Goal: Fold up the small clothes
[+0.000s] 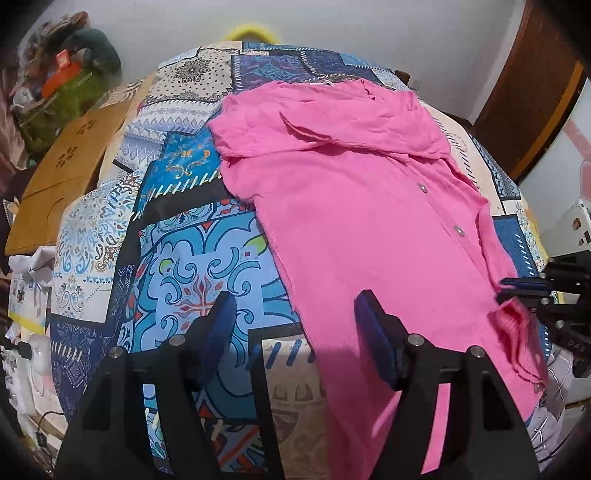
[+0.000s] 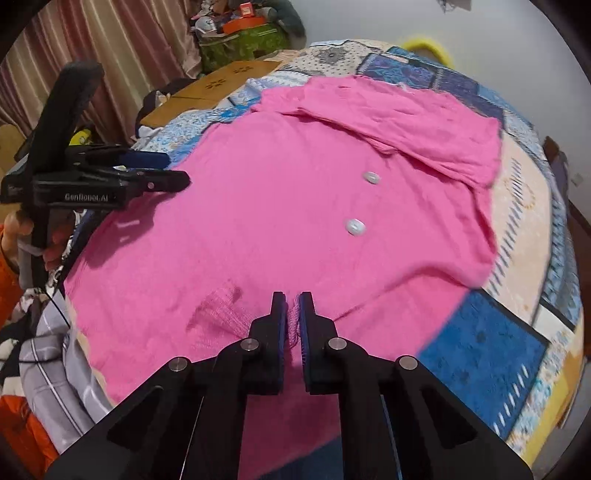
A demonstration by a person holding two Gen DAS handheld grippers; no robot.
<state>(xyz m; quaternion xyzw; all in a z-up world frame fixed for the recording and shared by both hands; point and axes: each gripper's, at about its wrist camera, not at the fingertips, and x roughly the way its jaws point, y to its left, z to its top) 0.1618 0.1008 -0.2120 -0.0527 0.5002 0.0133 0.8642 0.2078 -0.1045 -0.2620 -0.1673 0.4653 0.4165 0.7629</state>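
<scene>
A pink knit cardigan (image 1: 369, 206) with two white buttons lies spread on the patterned blue patchwork cloth (image 1: 192, 236), its sleeves folded across the far end. It also fills the right wrist view (image 2: 280, 206). My left gripper (image 1: 295, 314) is open, hovering above the cardigan's left edge, one finger over the cloth, one over the pink knit. In the right wrist view it (image 2: 173, 170) shows from the side at the garment's left edge. My right gripper (image 2: 293, 314) is shut on the cardigan's ribbed near hem. It shows at the right edge of the left wrist view (image 1: 517, 291).
A brown cardboard box (image 1: 62, 173) sits off the left side. A pile of bags and clutter (image 2: 240, 33) stands at the far left by a striped curtain (image 2: 122, 44). A yellow ring (image 2: 428, 48) lies at the far edge. Grey and orange fabric (image 2: 48, 369) hangs near left.
</scene>
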